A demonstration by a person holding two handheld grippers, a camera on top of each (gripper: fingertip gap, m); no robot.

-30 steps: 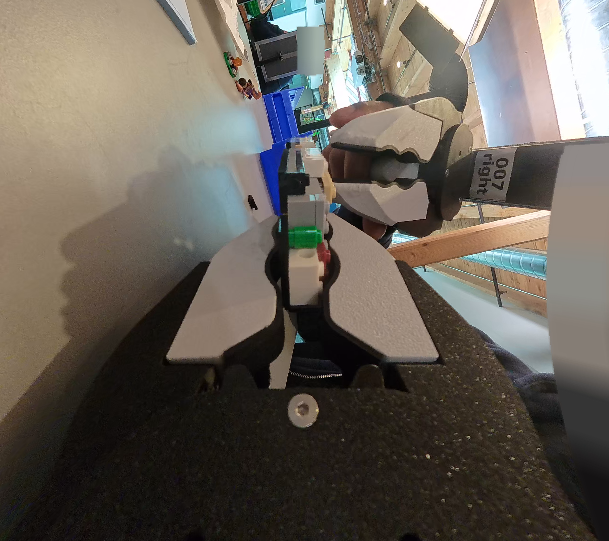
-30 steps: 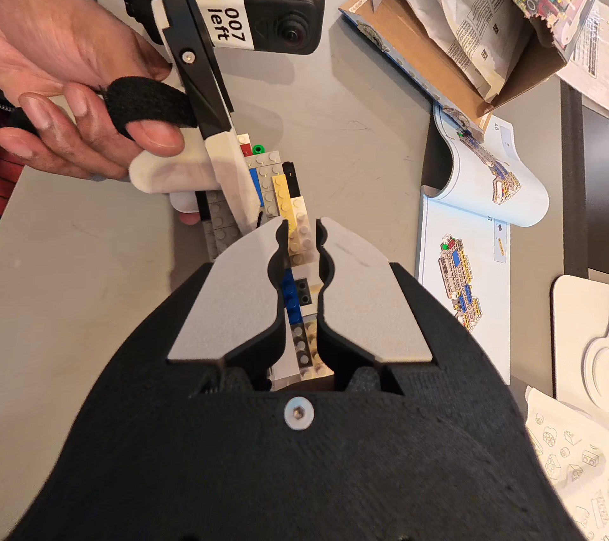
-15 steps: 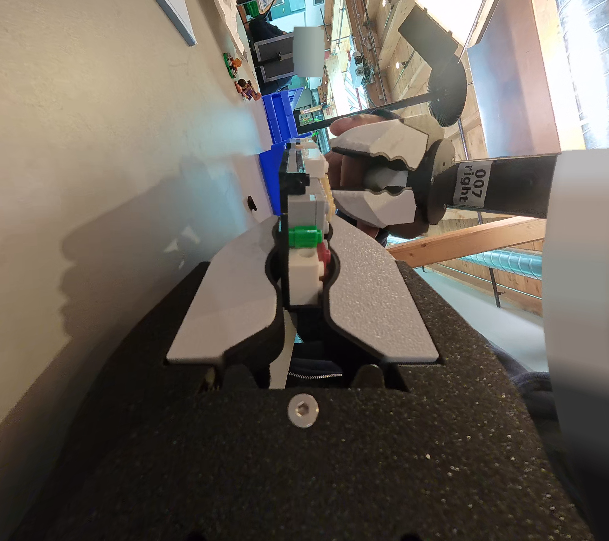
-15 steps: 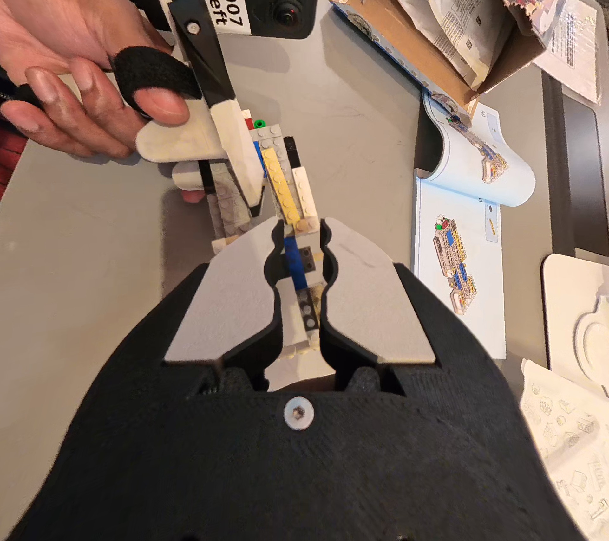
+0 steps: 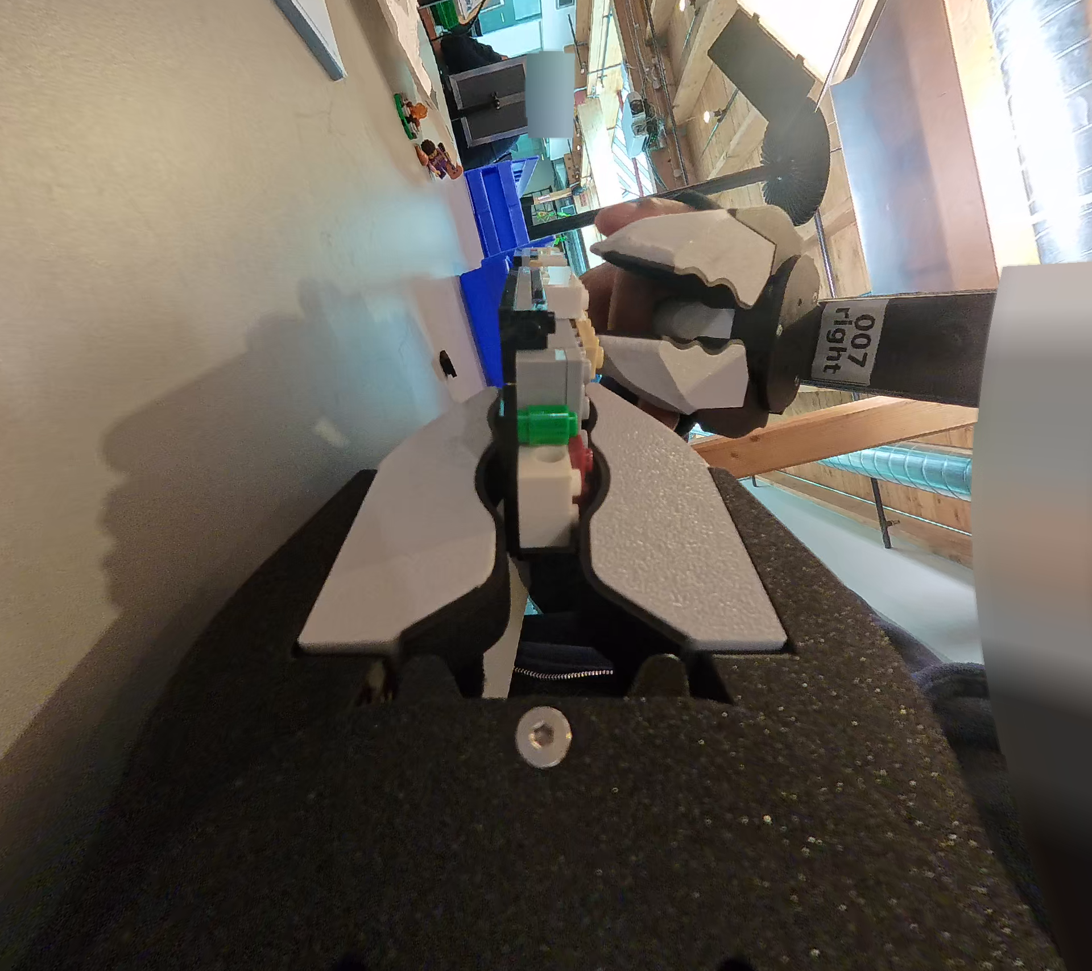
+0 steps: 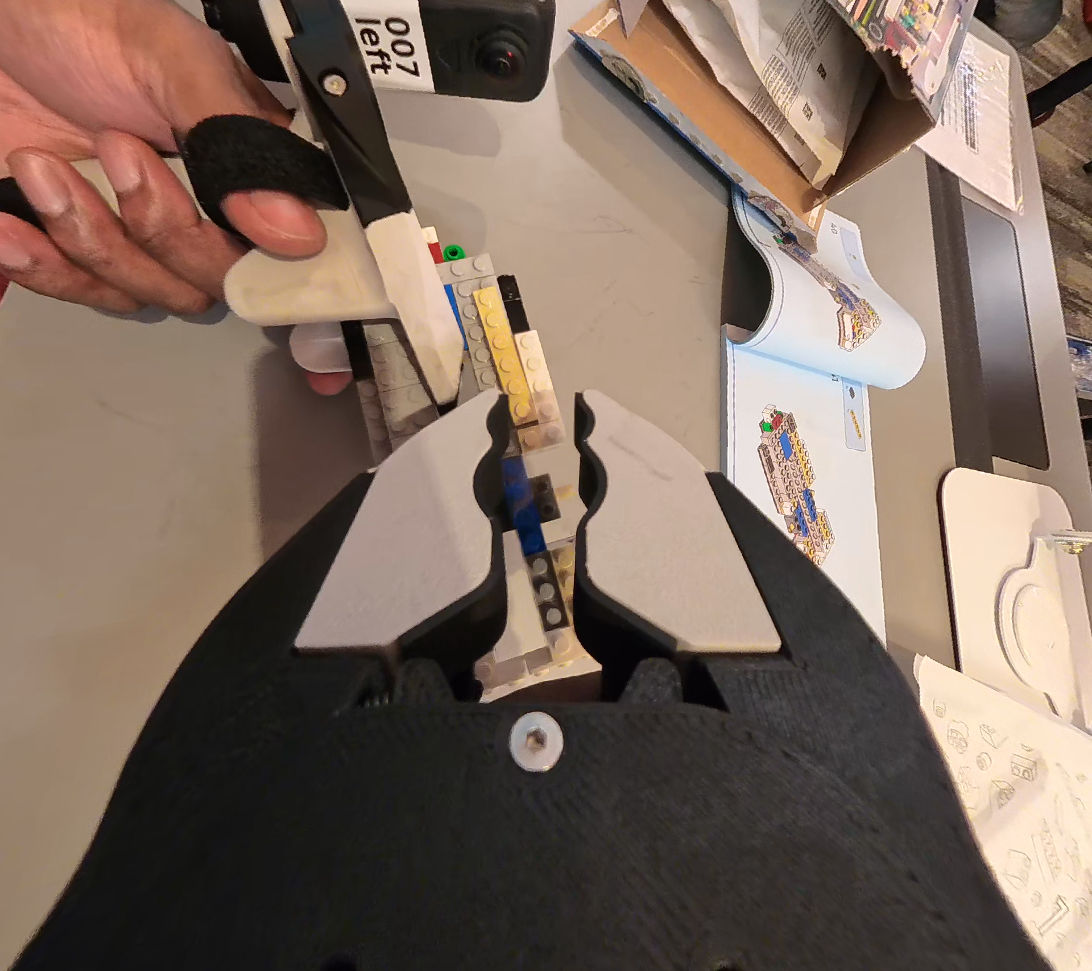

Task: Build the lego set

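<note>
A grey table (image 6: 591,162) fills the right wrist view, with an open cardboard box (image 6: 768,74) at upper right and an open instruction booklet (image 6: 815,411) at right centre. At centre sits a partly built brick model (image 6: 502,346), a long studded plate of grey, yellow, white, blue and black pieces. The left gripper (image 5: 540,411), lower centre of its own view, is clamped on one end of the model, both pads against it. The right gripper (image 6: 538,411) hangs above the model's studs with jaws apart, gripping nothing. By the booklet's picture, the build looks unfinished. A hand (image 6: 118,162) at upper left holds the left tool.
</note>
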